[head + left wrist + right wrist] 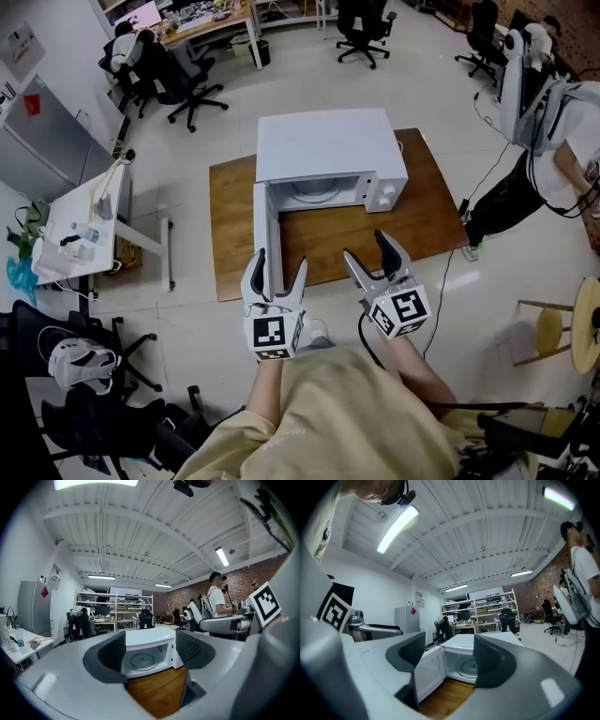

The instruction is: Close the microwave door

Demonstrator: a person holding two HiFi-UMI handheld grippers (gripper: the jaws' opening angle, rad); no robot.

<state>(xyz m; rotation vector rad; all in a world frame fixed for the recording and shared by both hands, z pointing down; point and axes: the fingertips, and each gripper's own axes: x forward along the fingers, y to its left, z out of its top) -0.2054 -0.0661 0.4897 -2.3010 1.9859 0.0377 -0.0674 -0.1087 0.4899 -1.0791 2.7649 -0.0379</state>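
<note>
**Microwave door hangs wide open, both tools held short of it**

A white microwave [328,150] sits on a low wooden tabletop [427,202]. Its door [261,225] is swung fully out on the left-hand hinge, so the panel points back toward the person holding the tools.

The left tool [279,266] is released, with its jaws apart and nothing between the pads. From the head view, the door's free edge lies right at its tips. The left gripper view frames the open cavity and its glass turntable [143,661] between the jaws, with bare wood in front, so the oven itself stands clear of the tool.

The right tool [367,249] is beside it, further to the right, and is likewise released and empty. It faces the oven's mouth across a stretch of tabletop. In the right gripper view, the door's inner face shows at the left, next to the left jaw, and the cavity sits between the two jaws.
</note>
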